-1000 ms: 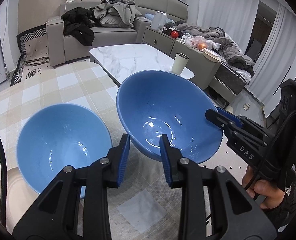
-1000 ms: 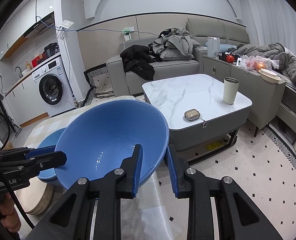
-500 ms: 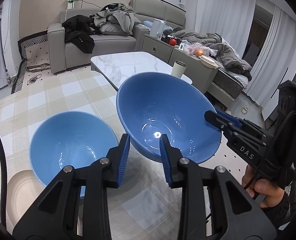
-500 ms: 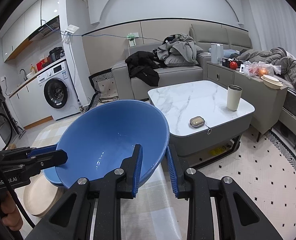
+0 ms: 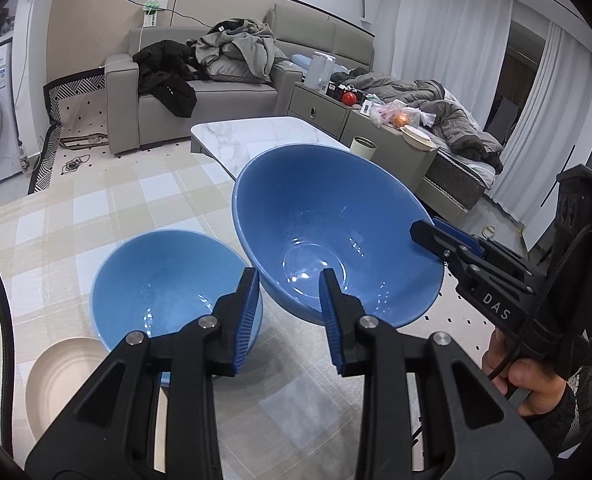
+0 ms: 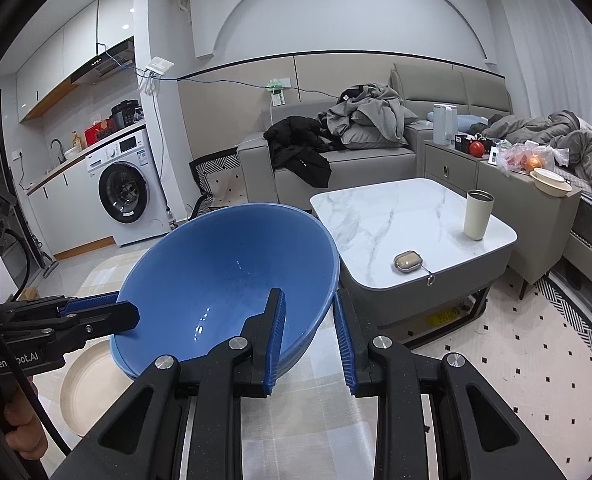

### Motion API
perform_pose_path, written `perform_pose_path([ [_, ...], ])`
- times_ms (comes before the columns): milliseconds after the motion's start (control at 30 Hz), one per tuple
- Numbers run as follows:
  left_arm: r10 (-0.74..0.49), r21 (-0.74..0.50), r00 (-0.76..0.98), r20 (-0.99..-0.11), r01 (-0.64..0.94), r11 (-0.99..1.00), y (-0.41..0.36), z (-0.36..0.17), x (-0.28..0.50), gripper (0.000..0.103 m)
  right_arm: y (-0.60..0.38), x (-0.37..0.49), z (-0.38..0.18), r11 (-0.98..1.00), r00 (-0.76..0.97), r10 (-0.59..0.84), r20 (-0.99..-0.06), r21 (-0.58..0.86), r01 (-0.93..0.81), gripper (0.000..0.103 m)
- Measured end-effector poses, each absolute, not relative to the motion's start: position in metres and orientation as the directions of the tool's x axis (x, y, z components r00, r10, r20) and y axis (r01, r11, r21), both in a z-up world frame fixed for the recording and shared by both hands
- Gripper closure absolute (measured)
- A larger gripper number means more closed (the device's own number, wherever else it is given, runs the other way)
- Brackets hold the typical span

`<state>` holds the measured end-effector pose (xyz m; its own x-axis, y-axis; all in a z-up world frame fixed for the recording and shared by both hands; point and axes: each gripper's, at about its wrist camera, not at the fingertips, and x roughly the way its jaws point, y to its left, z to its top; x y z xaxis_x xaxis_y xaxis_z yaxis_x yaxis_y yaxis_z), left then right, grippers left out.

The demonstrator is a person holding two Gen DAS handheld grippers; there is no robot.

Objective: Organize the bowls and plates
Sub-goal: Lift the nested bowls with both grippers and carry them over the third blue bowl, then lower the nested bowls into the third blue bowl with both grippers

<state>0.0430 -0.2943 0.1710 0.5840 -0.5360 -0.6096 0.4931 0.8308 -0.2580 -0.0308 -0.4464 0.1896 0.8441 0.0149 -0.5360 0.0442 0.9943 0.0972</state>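
Both grippers hold one large blue bowl (image 5: 328, 236) in the air, each shut on its rim from an opposite side. My left gripper (image 5: 290, 304) grips the near rim. My right gripper (image 6: 308, 332) grips the other rim of the bowl (image 6: 224, 288); it shows at the right of the left wrist view (image 5: 436, 236). A second blue bowl (image 5: 164, 288) rests on the checked tablecloth (image 5: 96, 216), below and left of the held one. A cream plate (image 5: 60, 376) lies beside it, also in the right wrist view (image 6: 88, 384).
A marble coffee table (image 6: 396, 216) with a cup (image 6: 478, 214) and a small case (image 6: 408, 261) stands beyond the table edge. A sofa with clothes (image 6: 336, 152) and a washing machine (image 6: 124, 188) are farther back.
The held bowl has risen with both grippers. The second bowl and cream plate on the cloth appear farther below and more fully in view.
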Motion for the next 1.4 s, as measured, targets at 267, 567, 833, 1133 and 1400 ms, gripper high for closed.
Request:
perform_pose_path([
  [267, -0.521, -0.248, 0.605, -0.602, 0.479, 0.842, -0.273, 0.185, 0.029, 0.076, -0.43, -0.028, 0.194, 0.995, 0.851, 0.043, -0.523, 0.104, 0.014, 0.077],
  [567, -0.496, -0.23, 0.629, -0.599, 0.459, 0.858, -0.254, 0.199, 0.021, 0.076, -0.413, -0.019, 0.195, 0.992, 0.852, 0.08, -0.518, 0.124, -0.017, 0.077],
  [833, -0.473, -0.23, 0.639, -0.607, 0.428, 0.874, -0.238, 0.201, 0.021, 0.076, -0.401, -0.008, 0.192, 0.989, 0.852, 0.114, -0.51, 0.138, -0.05, 0.077],
  [1133, -0.439, -0.22, 0.653, -0.617, 0.393, 0.893, -0.223, 0.199, 0.021, 0.076, -0.386, 0.004, 0.186, 0.985, 0.843, 0.153, -0.515, 0.148, -0.089, 0.077],
  [1400, -0.414, -0.212, 0.655, -0.632, 0.368, 0.905, -0.214, 0.191, 0.024, 0.076, -0.375, 0.015, 0.176, 0.981, 0.828, 0.179, -0.532, 0.155, -0.113, 0.077],
])
